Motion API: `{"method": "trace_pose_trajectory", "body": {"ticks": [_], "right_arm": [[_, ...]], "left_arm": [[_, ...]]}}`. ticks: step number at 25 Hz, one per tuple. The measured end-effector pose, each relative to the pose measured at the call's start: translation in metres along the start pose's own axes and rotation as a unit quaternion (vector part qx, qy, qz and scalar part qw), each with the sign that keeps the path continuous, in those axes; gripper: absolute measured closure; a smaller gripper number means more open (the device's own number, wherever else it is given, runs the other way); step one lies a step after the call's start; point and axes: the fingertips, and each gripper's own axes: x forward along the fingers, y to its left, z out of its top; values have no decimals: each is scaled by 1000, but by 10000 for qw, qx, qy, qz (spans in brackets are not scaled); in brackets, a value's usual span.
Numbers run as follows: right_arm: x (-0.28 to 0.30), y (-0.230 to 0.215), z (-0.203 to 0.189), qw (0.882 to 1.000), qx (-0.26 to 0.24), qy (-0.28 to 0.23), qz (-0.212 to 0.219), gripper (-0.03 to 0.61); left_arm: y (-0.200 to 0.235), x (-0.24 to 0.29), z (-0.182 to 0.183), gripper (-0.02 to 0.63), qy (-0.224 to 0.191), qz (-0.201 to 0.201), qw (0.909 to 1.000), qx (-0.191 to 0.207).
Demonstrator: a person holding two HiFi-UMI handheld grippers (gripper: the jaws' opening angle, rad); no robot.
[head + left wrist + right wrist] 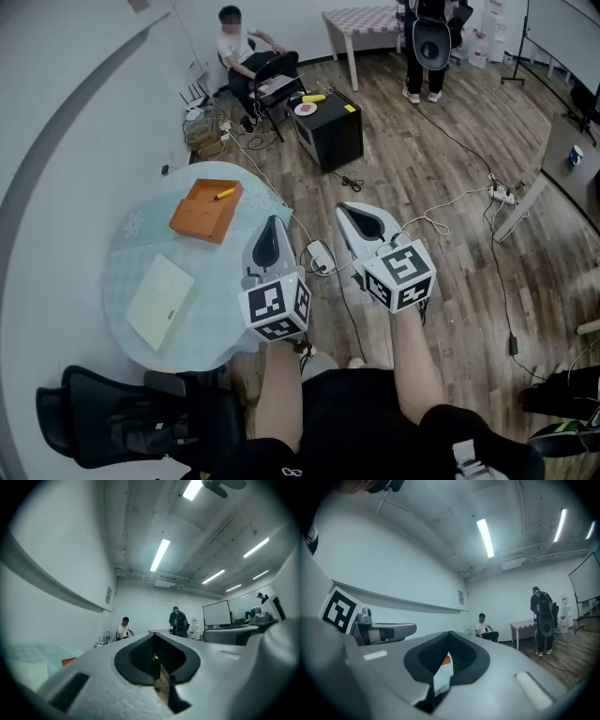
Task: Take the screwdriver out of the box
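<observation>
An open orange box (204, 212) lies on the far part of the round glass table (127, 258), and a yellow screwdriver (224, 194) rests in it near its far edge. My left gripper (271, 223) hovers over the table's right edge, a short way right of the box, with its jaws shut and empty. The right gripper (347, 209) hangs beyond the table over the floor, also shut on nothing. In the left gripper view the closed tips (154, 634) point across the room, and a corner of the orange box (68, 661) shows at the left.
A flat white box (161, 301) lies on the table's near side. A black chair (112, 422) stands beside me at lower left. Further off are a black cabinet (330, 127), a seated person (246, 56), a standing person (427, 42) and floor cables with a power strip (502, 194).
</observation>
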Motion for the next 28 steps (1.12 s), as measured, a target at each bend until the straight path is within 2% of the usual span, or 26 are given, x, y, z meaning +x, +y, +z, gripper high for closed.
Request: {"method": "trace_pose_trajectory", "body": {"ticks": [4, 7, 12, 18, 22, 28], "right_arm": [[16, 6, 0, 9999, -80, 35, 133, 568], [33, 14, 1, 9998, 69, -88, 180, 568], [64, 26, -6, 9990, 378, -97, 236, 568], [107, 50, -27, 9966, 519, 6, 644, 568], [138, 51, -39, 9954, 531, 99, 789, 568], [202, 12, -59, 9962, 625, 169, 580, 568]], "left_arm": [[15, 2, 3, 612, -41, 56, 10000, -23], [39, -2, 3, 612, -62, 234, 9997, -42], [92, -18, 4, 612, -80, 750, 9971, -103], [152, -32, -15, 612, 54, 1363, 9905, -186], [176, -13, -28, 612, 153, 1492, 9885, -197], [210, 54, -59, 612, 346, 1425, 9888, -292]]}}
